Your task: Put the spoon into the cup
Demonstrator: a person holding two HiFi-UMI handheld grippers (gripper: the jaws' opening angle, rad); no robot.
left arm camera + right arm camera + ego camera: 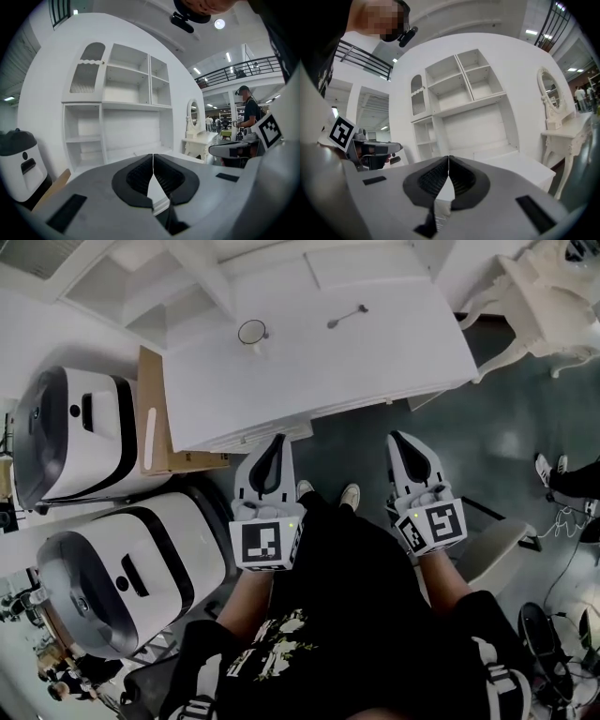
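Observation:
In the head view a metal spoon [347,316] lies on the white table [375,362], toward its far right. A small cup [252,332] with a dark rim stands to the spoon's left, apart from it. Both grippers hang over the floor on the near side of the table, short of its front edge. My left gripper [275,442] is shut with nothing in it, its pads meeting [153,157]. My right gripper [397,437] is shut and empty too, jaws touching [448,159]. Neither gripper view shows the spoon or the cup.
Two large white-and-black machines [70,432] [131,568] stand at the left, with a cardboard panel [155,418] against the table's side. A white shelf unit [117,103] rises behind the table. An ornate dressing table [548,296] stands at the right, and a chair [497,554] beside me.

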